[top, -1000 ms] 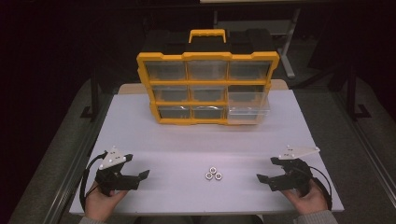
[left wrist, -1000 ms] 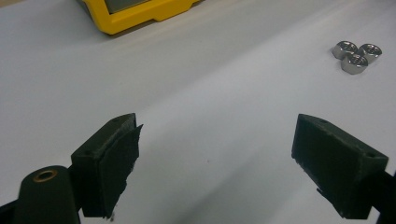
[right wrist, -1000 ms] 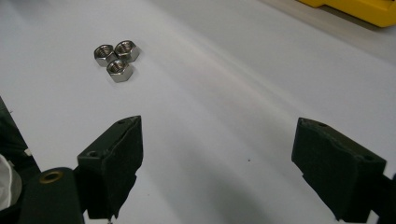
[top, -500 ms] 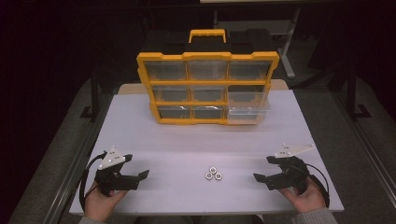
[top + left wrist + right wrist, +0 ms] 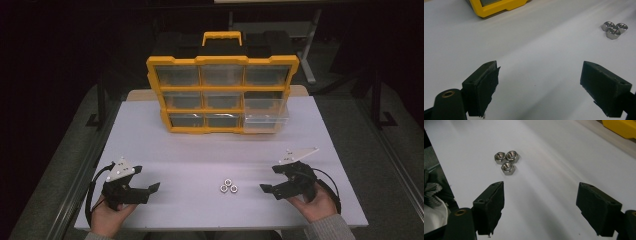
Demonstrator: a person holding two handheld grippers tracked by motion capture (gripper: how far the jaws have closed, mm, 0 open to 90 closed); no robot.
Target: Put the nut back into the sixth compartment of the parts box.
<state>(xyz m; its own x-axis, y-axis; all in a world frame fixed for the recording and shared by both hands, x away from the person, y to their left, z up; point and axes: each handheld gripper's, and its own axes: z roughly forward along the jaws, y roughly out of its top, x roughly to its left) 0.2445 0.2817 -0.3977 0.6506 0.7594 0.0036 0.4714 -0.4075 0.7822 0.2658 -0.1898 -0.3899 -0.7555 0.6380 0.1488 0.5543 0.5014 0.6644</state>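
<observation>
Three steel hex nuts [image 5: 229, 186] lie touching in a cluster on the white table [image 5: 200, 150], near its front edge. They also appear as the nuts [image 5: 614, 28] and the nuts [image 5: 507, 161] in the gripper views. My left gripper [image 5: 146, 178] rests at the front left, open and empty, its jaws [image 5: 540, 75] pointing toward the nuts from a distance. To the right of the nuts, my right gripper [image 5: 270, 179] is open. Its jaws [image 5: 540, 195] have just been closing a little with nothing between them, and the nuts lie ahead and to the left of them.
A yellow organiser case [image 5: 222, 95] with clear drawers stands upright at the back of the table. Its lower right drawer [image 5: 265, 122] is pulled out a little. Beyond the table edges the floor is dark.
My right gripper has moved left toward the nuts and risen slightly. The left gripper, the nuts and the case have stayed put.
</observation>
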